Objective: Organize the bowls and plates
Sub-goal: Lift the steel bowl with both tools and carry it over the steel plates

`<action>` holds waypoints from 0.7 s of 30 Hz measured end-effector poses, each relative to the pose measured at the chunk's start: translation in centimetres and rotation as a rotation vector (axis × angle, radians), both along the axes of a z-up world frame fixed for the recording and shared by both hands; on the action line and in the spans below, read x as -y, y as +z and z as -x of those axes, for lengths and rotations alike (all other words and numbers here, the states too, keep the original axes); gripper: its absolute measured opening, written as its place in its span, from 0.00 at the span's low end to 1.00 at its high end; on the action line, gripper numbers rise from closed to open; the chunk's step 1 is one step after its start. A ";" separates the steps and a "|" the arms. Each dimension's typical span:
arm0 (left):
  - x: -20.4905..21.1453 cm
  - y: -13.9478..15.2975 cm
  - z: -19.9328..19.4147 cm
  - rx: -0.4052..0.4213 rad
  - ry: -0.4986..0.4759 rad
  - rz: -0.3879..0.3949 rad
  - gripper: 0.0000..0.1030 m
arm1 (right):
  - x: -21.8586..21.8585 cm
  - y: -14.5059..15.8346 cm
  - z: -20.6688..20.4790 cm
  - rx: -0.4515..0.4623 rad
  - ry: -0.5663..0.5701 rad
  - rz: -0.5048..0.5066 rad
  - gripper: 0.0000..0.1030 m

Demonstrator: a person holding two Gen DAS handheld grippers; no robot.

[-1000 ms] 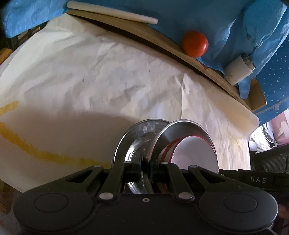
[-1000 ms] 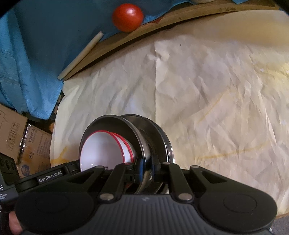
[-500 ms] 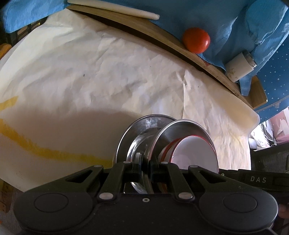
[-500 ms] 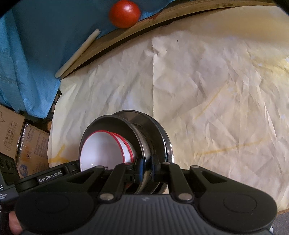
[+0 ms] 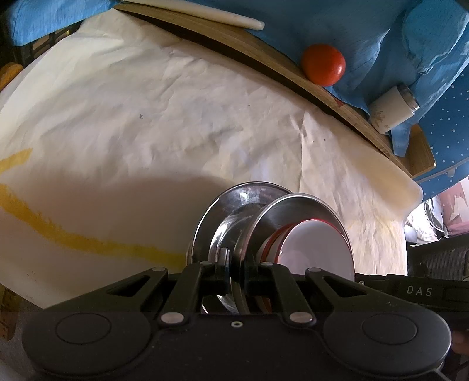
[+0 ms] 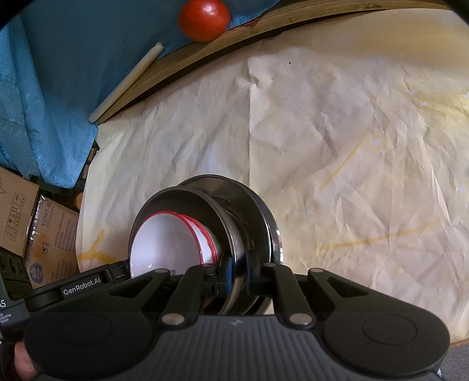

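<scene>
A stack of steel plates and bowls is held on edge between both grippers above the paper-covered table. In the left wrist view the steel bowl (image 5: 281, 214) holds white red-rimmed bowls (image 5: 316, 252), with a steel plate (image 5: 225, 202) behind it. My left gripper (image 5: 236, 281) is shut on the steel rim. In the right wrist view the steel bowl (image 6: 187, 199) holds the white bowls (image 6: 167, 243), backed by the plate (image 6: 252, 205). My right gripper (image 6: 236, 278) is shut on the opposite rim.
Crumpled white paper (image 5: 146, 102) with yellow streaks covers the table. A red tomato (image 5: 322, 64), a white stick (image 5: 205, 17) and a white cylinder (image 5: 392, 108) lie on blue cloth (image 6: 44, 73) past the wooden edge. Cardboard boxes (image 6: 35, 222) sit beside the table.
Both grippers with the stack have shifted slightly over the table; the tomato and the far edge sit a little lower in the left view. The grip is unchanged.
</scene>
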State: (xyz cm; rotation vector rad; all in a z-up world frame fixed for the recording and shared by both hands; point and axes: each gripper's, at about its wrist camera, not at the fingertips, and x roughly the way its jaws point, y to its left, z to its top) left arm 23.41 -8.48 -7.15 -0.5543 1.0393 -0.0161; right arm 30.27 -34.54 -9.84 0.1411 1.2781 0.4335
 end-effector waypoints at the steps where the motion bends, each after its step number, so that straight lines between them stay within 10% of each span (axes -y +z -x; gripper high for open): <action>1: 0.0 0.0 0.0 0.000 0.000 0.000 0.08 | 0.0 0.0 0.0 0.000 -0.001 -0.001 0.10; 21: 0.1 -0.1 -0.2 -0.003 0.000 0.001 0.08 | 0.1 0.0 -0.4 -0.005 -0.006 0.000 0.10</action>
